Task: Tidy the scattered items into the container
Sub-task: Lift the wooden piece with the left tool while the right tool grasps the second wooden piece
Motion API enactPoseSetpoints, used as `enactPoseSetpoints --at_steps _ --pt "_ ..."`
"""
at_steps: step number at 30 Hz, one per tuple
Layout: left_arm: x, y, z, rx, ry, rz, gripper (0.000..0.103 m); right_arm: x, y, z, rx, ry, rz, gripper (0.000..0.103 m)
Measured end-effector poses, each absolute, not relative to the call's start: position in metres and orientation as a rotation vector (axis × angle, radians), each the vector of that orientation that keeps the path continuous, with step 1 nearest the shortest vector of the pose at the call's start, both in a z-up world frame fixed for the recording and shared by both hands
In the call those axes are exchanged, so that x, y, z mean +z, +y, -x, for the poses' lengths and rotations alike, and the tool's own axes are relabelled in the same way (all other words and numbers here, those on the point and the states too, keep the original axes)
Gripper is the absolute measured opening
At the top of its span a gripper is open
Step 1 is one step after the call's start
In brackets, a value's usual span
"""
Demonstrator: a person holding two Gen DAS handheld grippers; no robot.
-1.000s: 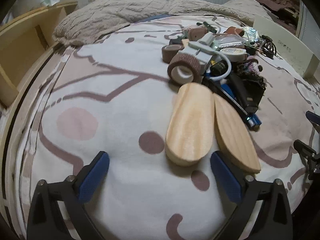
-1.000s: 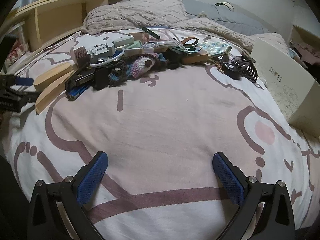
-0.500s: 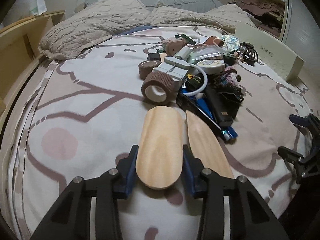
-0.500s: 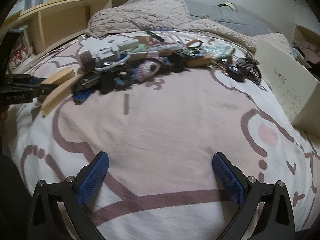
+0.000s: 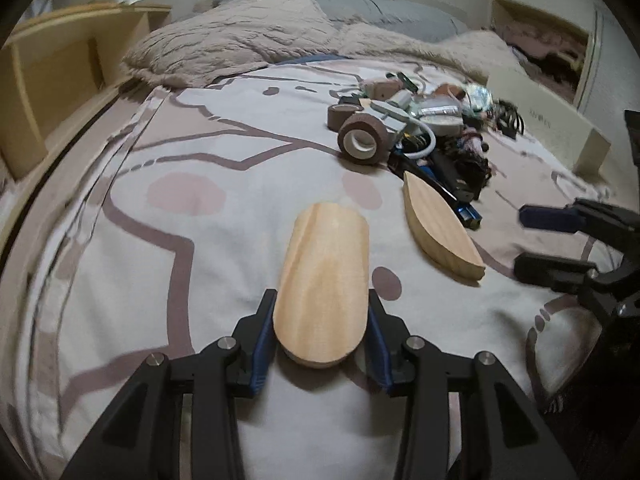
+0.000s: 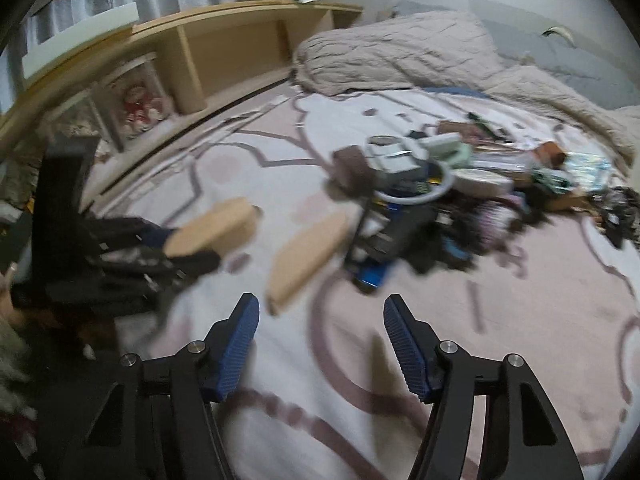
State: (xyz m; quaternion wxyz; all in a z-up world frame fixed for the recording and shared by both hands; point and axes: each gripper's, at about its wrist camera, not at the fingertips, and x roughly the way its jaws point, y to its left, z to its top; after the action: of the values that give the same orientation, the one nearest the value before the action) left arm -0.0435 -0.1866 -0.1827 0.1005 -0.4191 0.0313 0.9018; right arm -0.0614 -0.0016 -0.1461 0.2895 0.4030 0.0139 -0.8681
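Left gripper [image 5: 322, 334] is clamped on the rounded wooden piece [image 5: 324, 280], blue pads pressing both long edges at its near end, and the piece juts forward over the patterned bedspread [image 5: 168, 216]. In the right wrist view that piece [image 6: 214, 228] looks lifted clear of the cover, though blur makes the gap hard to judge. Right gripper [image 6: 320, 344] hangs with its jaws moderately apart, nothing between them, fingertips over bare bedspread. Just ahead of its left finger lies the pointed wooden piece [image 6: 308, 252], flat on the cover; the left wrist view shows it [image 5: 438, 228] apart from the held piece, off to the right. Past it, the pile of scattered items [image 5: 432, 136], a brown tape roll [image 5: 362, 140] at its near edge. Further right, the cream box [image 5: 548, 124] stands on the bed. At the back, rumpled beige blankets [image 5: 248, 48].
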Motion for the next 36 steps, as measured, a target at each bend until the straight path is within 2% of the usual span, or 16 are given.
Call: enactPoseSetpoints --at_steps 3,7,11,15,17,19,22,26,31,36 --pt "-0.186 -0.186 0.041 2.686 0.08 1.22 0.043 -0.151 -0.012 0.076 -2.297 -0.037 -1.16 0.066" --pt "-0.186 -0.187 0.041 2.699 0.053 1.214 0.043 -0.154 -0.023 0.089 -2.314 -0.029 -1.185 0.065" --pt "-0.186 -0.184 0.041 2.717 0.08 1.21 0.043 -0.159 -0.034 0.098 -2.337 0.035 -1.205 0.048" --pt "-0.185 -0.181 0.045 2.715 0.096 1.22 0.045 -0.163 -0.035 0.098 -2.344 0.054 -1.198 0.041" --pt "-0.184 -0.18 0.049 2.709 0.089 1.227 0.05 -0.161 -0.033 0.093 -2.336 0.068 -1.184 0.035" --pt "-0.184 -0.176 0.052 2.705 0.084 1.232 0.059 -0.16 -0.031 0.088 -2.323 0.072 -1.178 0.033" --pt "-0.185 -0.168 0.054 2.708 0.091 1.234 0.073 -0.159 -0.022 0.077 -2.3 0.069 -1.175 0.032" --pt "-0.185 -0.16 0.053 2.713 0.151 1.234 0.08 -0.159 -0.008 0.064 -2.3 0.074 -1.18 0.031" --pt "-0.181 -0.164 0.05 2.769 0.146 1.221 0.101 -0.158 0.005 0.047 -2.324 0.12 -1.171 0.03" --pt "-0.179 -0.171 0.048 2.808 0.095 1.205 0.101 -0.162 0.012 0.031 -2.344 0.162 -1.159 0.03"
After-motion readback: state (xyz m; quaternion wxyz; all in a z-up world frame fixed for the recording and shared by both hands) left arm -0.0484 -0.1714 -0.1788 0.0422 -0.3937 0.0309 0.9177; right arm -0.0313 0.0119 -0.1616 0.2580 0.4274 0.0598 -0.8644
